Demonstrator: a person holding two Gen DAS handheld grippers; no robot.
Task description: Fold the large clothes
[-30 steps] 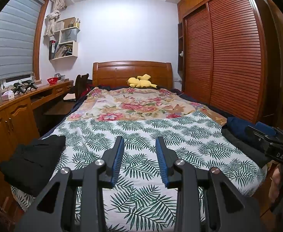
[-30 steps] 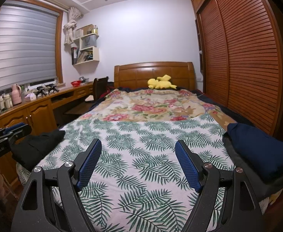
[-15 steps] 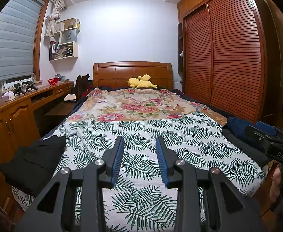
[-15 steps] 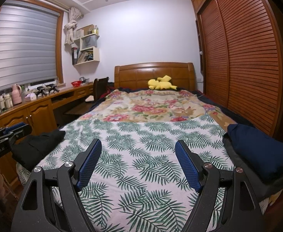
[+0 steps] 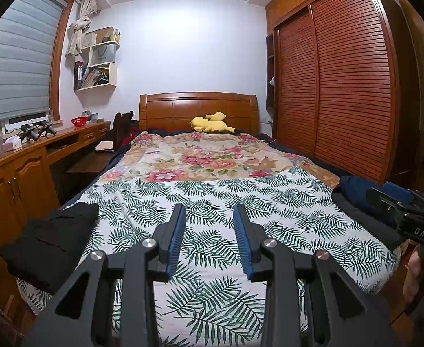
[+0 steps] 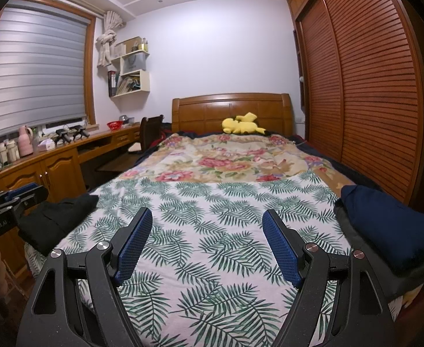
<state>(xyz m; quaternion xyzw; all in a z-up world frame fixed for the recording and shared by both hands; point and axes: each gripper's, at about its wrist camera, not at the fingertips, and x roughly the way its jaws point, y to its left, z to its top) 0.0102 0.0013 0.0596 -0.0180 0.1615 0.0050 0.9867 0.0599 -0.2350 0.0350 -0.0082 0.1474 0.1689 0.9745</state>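
A black garment (image 5: pixel 49 243) lies bunched at the bed's front left corner; it also shows in the right wrist view (image 6: pixel 58 219). A navy garment (image 6: pixel 385 225) lies on a dark grey one at the front right corner, also seen in the left wrist view (image 5: pixel 362 193). My left gripper (image 5: pixel 209 225) is open and empty above the palm-leaf sheet (image 5: pixel 212 196). My right gripper (image 6: pixel 207 225) is open wide and empty above the same sheet. Each gripper shows at the edge of the other's view.
A floral quilt (image 5: pixel 209 159) covers the far half of the bed, with a yellow plush toy (image 5: pixel 210 124) by the headboard. A wooden desk and cabinets (image 5: pixel 18 173) run along the left. A slatted wardrobe (image 5: pixel 342 101) stands on the right.
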